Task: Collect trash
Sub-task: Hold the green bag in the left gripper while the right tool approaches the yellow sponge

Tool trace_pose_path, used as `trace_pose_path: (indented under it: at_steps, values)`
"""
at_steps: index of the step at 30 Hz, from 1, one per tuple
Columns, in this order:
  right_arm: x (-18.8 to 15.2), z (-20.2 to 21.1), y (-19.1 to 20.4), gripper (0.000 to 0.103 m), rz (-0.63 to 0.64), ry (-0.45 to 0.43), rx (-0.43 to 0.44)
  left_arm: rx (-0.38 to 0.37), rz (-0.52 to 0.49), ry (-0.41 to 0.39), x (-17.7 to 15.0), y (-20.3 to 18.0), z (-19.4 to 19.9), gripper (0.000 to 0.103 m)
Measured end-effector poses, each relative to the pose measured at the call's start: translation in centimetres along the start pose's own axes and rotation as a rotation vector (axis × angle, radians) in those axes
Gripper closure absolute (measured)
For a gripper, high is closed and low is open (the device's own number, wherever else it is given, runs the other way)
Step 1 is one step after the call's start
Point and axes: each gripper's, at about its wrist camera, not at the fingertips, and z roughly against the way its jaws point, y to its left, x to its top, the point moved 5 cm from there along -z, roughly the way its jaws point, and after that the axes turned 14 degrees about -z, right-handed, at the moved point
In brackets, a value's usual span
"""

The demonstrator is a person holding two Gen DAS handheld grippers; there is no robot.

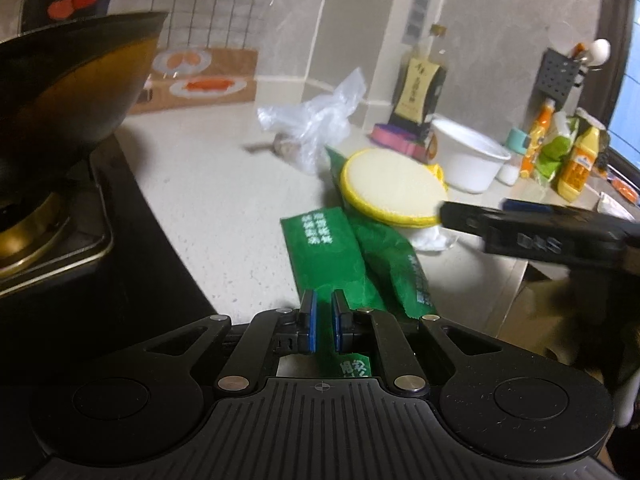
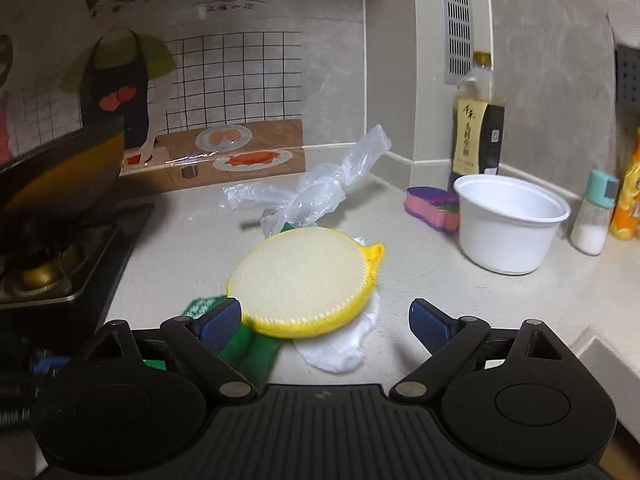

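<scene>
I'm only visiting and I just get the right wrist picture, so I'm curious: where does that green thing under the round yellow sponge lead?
Observer: The green plastic wrapper runs out from under the round yellow sponge to the left claw, which is shut on its near end.
Visitor: And what's past the round white plastic bowl on the right?
Observer: A yellow plastic bottle stands beyond it, beside a green packet.
</scene>
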Motion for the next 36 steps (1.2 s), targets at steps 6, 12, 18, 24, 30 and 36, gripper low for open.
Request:
trace_pose_path:
  at_steps: [6,12,18,24,30,36]
  values:
    - [-0.3,1.8,-2.9,0.011,-0.048,0.006,0.003,-0.204,0.101,0.185,2.6,0.3,-0.7,0.091]
    - [-0.9,2.2,-5.9,0.011,-0.085,0.021,0.037,-0.038,-0.014,0.28,5.3,-1.5,-2.8,0.088]
    - [-1.1,2.6,-8.3,0.011,-0.116,0.015,0.068,-0.028,-0.096,0.386,3.8,-4.6,-5.1,0.087]
    - [-0.8,2.0,-9.7,0.011,-0.126,0.02,0.089,-0.061,-0.103,0.397,3.9,-5.2,-5.5,0.071]
    - [-1.3,1.6,-10.2,0.011,-0.174,0.028,0.102,-0.111,-0.049,0.367,4.3,-4.7,-4.8,0.066]
    - [-1.6,1.6,-9.8,0.011,-0.146,0.032,0.09,0.068,-0.13,0.333,5.0,-2.7,-2.4,0.068]
